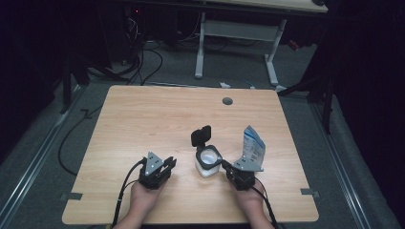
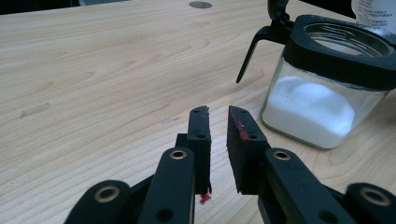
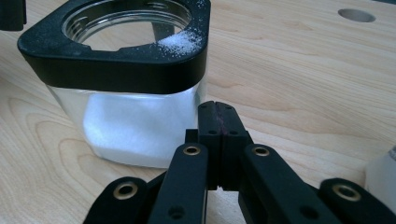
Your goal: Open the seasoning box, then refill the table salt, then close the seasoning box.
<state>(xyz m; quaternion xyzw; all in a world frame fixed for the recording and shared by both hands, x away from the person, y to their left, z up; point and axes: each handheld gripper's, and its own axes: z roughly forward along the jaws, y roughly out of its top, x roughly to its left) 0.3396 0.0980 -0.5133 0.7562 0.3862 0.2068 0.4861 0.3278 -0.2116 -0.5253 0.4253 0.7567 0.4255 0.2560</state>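
A square glass jar (image 1: 208, 161) with a black rim stands near the table's front middle, about half full of white powder. Its black flip lid (image 1: 201, 136) stands up open at the back. A little powder lies on the rim (image 3: 180, 42). My left gripper (image 1: 169, 162) rests low to the left of the jar (image 2: 322, 112). Its jaws (image 2: 218, 114) stand slightly open with nothing between them. My right gripper (image 1: 224, 165) is just right of the jar (image 3: 135, 126), its tip close to the glass wall. Its jaws (image 3: 217, 109) are shut with nothing held.
A white and blue pouch (image 1: 253, 145) stands upright right of the jar, behind my right hand. A round cable hole (image 1: 227, 100) sits near the wooden table's far edge. Beyond the table (image 1: 143, 119) are a desk frame and cables on the floor.
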